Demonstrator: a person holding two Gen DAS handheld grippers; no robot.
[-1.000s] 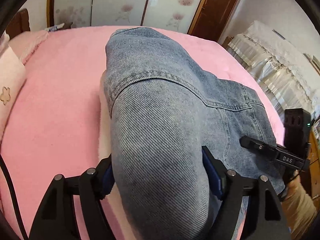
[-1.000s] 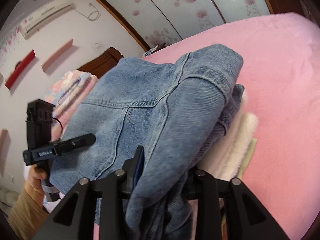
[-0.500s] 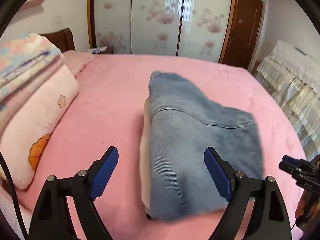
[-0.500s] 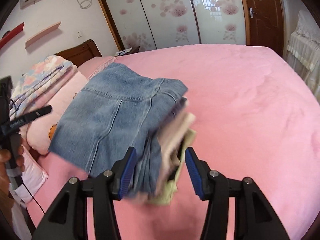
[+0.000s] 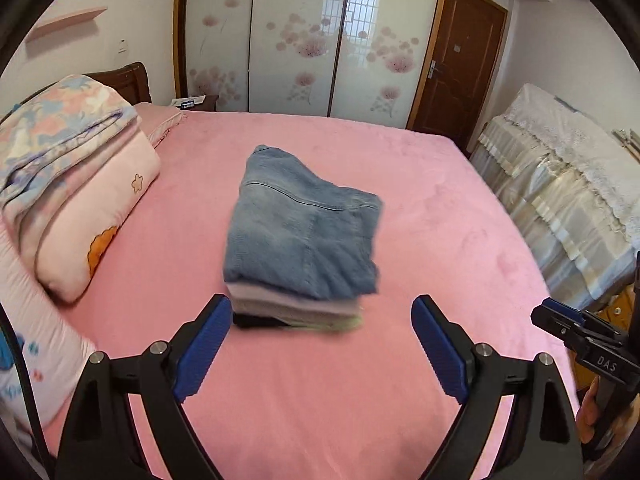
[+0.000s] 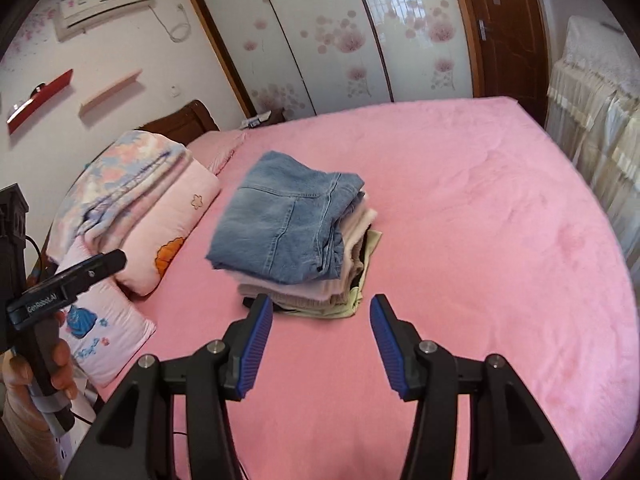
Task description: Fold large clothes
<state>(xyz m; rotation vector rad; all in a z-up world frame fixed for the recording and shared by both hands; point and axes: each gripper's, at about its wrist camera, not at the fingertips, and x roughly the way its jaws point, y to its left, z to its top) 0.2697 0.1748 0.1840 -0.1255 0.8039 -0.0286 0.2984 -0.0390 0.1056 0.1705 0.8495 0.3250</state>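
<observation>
While claws wide, jeans stacked

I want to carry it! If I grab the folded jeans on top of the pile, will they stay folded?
Probably not. The folded jeans are soft denim, so they would likely sag and unfold if grabbed by one edge. They look fairly heavy for cloth. Pushing them might slide the pile of clothes underneath, whose edges already sit uneven.

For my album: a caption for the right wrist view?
Open right tool before folded blue denim garment topping a clothes stack on the pink bed.
</observation>
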